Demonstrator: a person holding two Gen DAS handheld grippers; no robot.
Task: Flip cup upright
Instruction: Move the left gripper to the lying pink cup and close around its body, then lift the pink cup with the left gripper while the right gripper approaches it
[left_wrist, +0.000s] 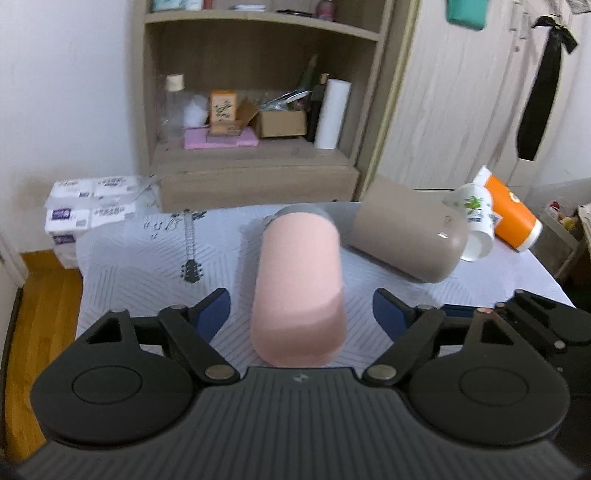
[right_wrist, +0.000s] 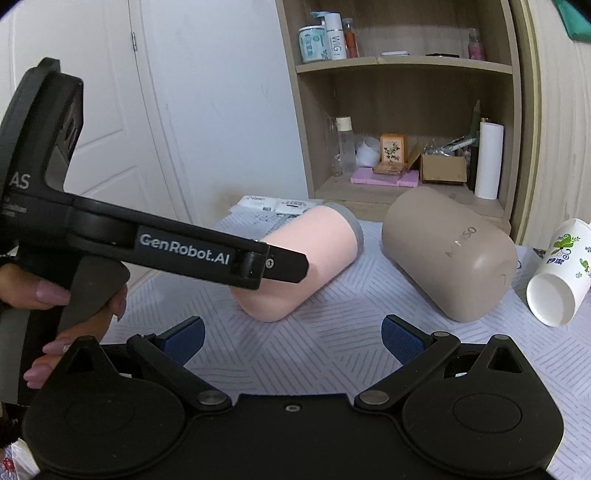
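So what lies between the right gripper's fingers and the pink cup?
Only bare striped cloth lies between the right gripper and the pink cup, seen in the right wrist view.
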